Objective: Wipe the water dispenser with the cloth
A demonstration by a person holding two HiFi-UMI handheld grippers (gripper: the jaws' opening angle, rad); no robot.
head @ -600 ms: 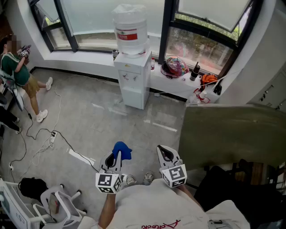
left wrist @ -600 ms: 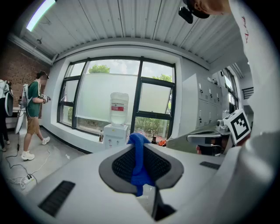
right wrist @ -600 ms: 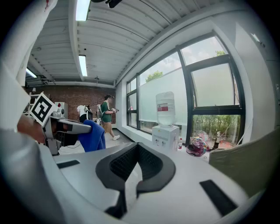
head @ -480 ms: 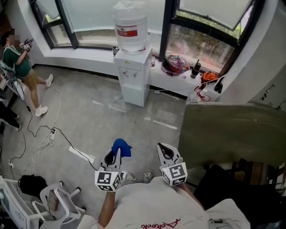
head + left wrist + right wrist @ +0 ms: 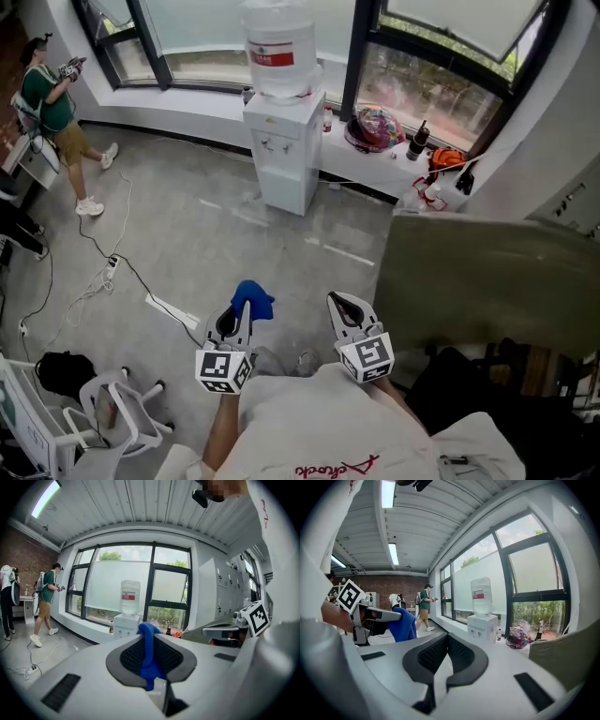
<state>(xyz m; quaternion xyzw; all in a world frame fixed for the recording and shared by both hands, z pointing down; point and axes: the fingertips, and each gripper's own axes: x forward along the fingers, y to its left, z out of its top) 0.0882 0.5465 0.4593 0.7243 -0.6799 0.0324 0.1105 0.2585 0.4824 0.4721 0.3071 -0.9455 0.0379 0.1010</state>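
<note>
Pinching the cloth [image 5: 251, 298] between its jaws, the left gripper [image 5: 234, 322] carries it ready for wiping, a blue fold sticking out past the tips. The right gripper [image 5: 343, 309] rides beside it, jaws together on nothing, probably spare for now. The dispenser [image 5: 284, 141] stands well ahead by the window, so an approach likely comes first.

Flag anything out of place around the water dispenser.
A power strip and its cable trail loose across the floor left of the water dispenser. The dispenser itself stands upright, bottle seated; nothing else stands out.
</note>
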